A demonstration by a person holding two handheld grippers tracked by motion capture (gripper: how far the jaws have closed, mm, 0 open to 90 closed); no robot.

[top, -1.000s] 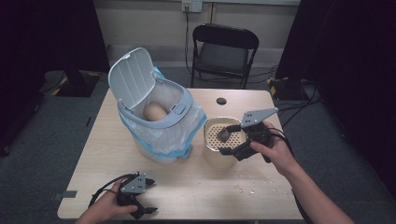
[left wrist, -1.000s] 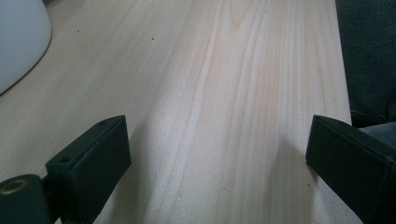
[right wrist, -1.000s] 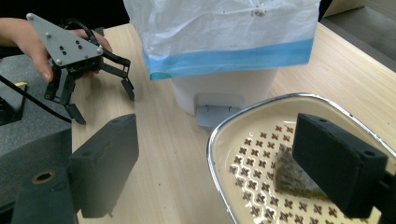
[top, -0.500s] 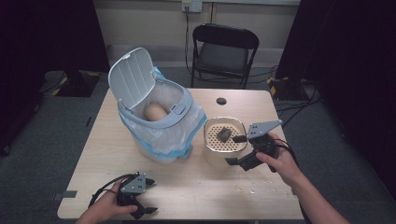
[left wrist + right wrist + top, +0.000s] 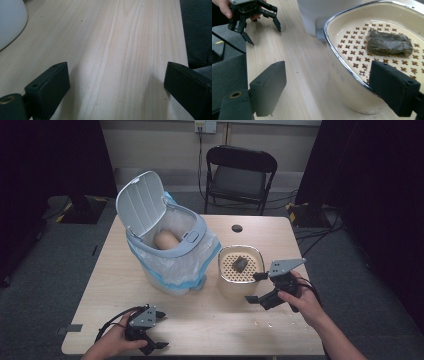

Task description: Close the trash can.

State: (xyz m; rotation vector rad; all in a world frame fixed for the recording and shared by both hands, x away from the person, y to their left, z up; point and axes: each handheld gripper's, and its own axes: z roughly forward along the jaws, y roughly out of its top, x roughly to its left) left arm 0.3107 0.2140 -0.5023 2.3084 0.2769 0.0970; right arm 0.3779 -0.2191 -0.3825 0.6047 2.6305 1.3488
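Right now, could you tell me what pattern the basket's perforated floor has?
Rows of small cross-shaped holes across the cream basket floor, clearest in the right gripper view.

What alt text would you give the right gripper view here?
The right gripper's open black jaws straddle the near rim of a cream perforated container holding a dark grey sponge-like lump. Beyond, on the wooden table, a hand holds the left gripper, open.

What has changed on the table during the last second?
The right gripper drew back from over the strainer bowl toward the person, jaws open and empty. The dark scrap stayed in the bowl. The left gripper, also open, and the white bin stayed where they were.
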